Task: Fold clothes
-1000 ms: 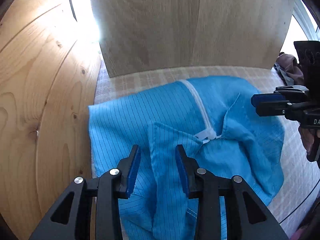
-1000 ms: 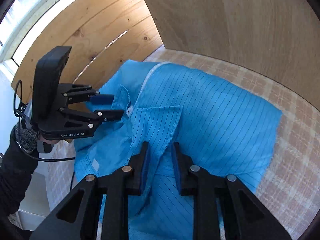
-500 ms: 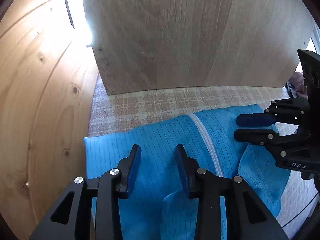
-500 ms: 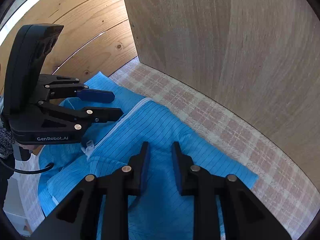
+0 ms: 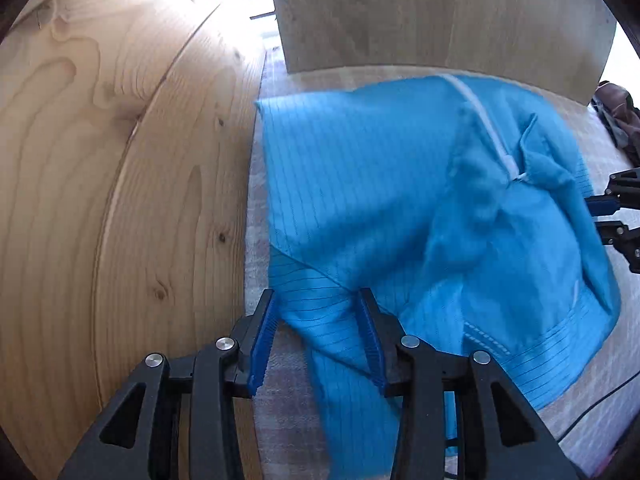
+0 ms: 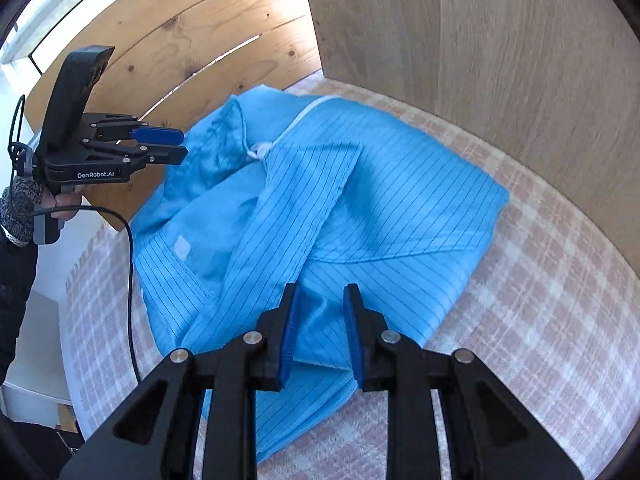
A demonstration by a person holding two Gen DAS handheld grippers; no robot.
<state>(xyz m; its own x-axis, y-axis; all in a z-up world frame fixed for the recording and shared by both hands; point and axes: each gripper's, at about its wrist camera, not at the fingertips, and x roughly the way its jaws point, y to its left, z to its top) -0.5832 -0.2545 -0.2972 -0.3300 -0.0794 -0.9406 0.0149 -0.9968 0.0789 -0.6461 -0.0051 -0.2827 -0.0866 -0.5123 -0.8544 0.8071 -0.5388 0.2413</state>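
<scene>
A blue pinstriped garment [image 5: 380,180] with a white zipper [image 5: 488,132] lies crumpled on a checked cloth [image 5: 276,400]. My left gripper [image 5: 318,332] hangs over its near left corner. The jaws stand apart, a fold of the blue fabric runs between them, and the pads do not pinch it. In the right wrist view the same garment [image 6: 360,200] fills the middle. My right gripper [image 6: 320,328] is open over its near edge, with fabric lying under the gap. Each gripper also shows in the other view: the left gripper [image 6: 182,145] held by a hand [image 6: 60,204], the right gripper [image 5: 592,216] at the frame's right edge.
A pine plank wall [image 5: 120,200] runs close along the left of the garment, and a plain wooden board [image 5: 400,12] stands right behind it. Dark clothes [image 5: 616,112] are piled at the far right. A black cable [image 6: 130,280] hangs from the left gripper over the checked cloth [image 6: 540,300].
Half a second ago both grippers pointed at the garment's far part near the back board. Both have drawn back toward its near edge, and the left one has come down onto a fold.
</scene>
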